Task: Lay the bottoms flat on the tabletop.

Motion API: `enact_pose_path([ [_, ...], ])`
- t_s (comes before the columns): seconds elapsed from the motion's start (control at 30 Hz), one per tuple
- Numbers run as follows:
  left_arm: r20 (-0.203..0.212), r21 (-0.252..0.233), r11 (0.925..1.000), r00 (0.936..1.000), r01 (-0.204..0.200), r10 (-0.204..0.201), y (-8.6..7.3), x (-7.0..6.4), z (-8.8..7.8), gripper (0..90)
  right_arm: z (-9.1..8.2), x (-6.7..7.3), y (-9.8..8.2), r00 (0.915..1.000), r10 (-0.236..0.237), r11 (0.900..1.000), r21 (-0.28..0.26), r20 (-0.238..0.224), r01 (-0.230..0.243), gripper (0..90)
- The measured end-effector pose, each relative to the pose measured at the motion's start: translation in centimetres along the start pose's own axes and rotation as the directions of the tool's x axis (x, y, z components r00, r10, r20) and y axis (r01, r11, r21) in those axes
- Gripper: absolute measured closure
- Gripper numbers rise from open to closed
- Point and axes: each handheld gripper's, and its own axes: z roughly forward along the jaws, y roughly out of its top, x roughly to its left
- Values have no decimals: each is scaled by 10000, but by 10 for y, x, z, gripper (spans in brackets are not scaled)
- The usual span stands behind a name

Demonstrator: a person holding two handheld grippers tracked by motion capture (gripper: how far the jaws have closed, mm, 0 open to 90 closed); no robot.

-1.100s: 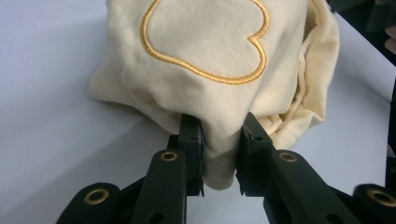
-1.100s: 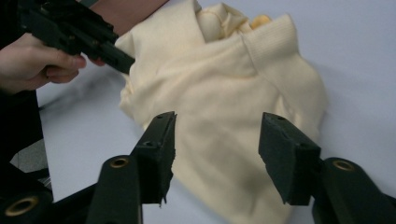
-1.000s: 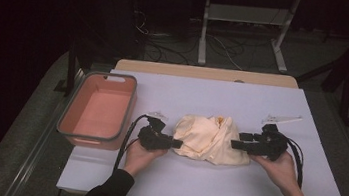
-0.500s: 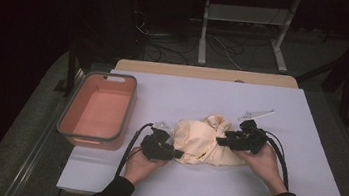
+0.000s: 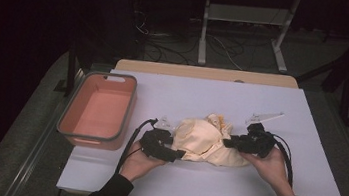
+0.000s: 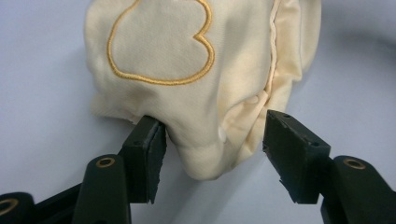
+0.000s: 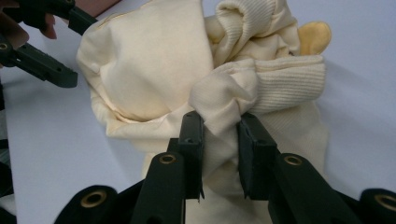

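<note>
Your right gripper (image 7: 219,140) has just been closing and now pinches a ribbed fold of the cream garment (image 5: 205,141) — bunched mid-table (image 5: 212,188), right of the pink bin (image 5: 96,111). Your left gripper (image 6: 212,149) has just opened — cloth between, unpinched.

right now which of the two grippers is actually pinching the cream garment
The right gripper: its pads squeeze a bunched fold of the cream garment. The left gripper, jaws just opening, stands spread around a fold without clamping it.
</note>
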Motion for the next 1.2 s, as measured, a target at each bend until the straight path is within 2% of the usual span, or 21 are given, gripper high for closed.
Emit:
enact_pose_path([
  [0.17,-205,-391,9991,9996,-189,181,8,0,-13,371,-2,0,-1,10000,-18,10000,-26,2,18,731],
  [0.23,-103,-659,9977,9999,-130,123,11,2,-17,370,-1,1,-1,10000,-42,10000,-6,-17,42,733],
  [0.33,63,-757,9970,9998,-175,181,16,3,-17,370,-1,2,-2,10000,-93,10000,-3,-6,93,733],
  [0.43,354,-775,9965,9988,-313,342,24,0,-9,369,-2,3,-2,10000,-86,10000,14,-28,86,733],
  [0.57,586,-706,9942,9946,-811,853,40,-10,6,367,-3,3,-3,10000,-53,10000,-10,-28,53,733],
  [0.73,596,-532,9867,9859,-1533,1564,64,-14,26,368,-4,3,-4,10000,-19,10000,-15,-69,19,734],
  [0.83,533,-330,9848,9836,-1704,1720,73,-13,39,374,-5,3,-5,10000,-2,10000,-28,-93,1,735],
  [0.93,430,-82,9818,9809,-1896,1898,76,-12,49,394,-6,2,-7,9999,64,10000,-21,-153,-65,736],
  [1.0,595,-14,9839,9821,-1789,1787,75,-10,54,404,-6,2,-8,9999,50,10000,5,-137,-50,737],
  [1.07,577,106,9834,9819,-1814,1805,73,-9,58,433,-7,1,-8,9999,84,10000,18,-144,-84,737],
  [1.1,540,164,9833,9822,-1813,1801,73,-9,60,453,-7,1,-8,9998,111,9999,12,-151,-111,737],
  [1.2,198,425,9769,9778,-2094,2087,72,-12,66,526,-7,2,-9,9998,111,9999,28,-158,-110,737],
])
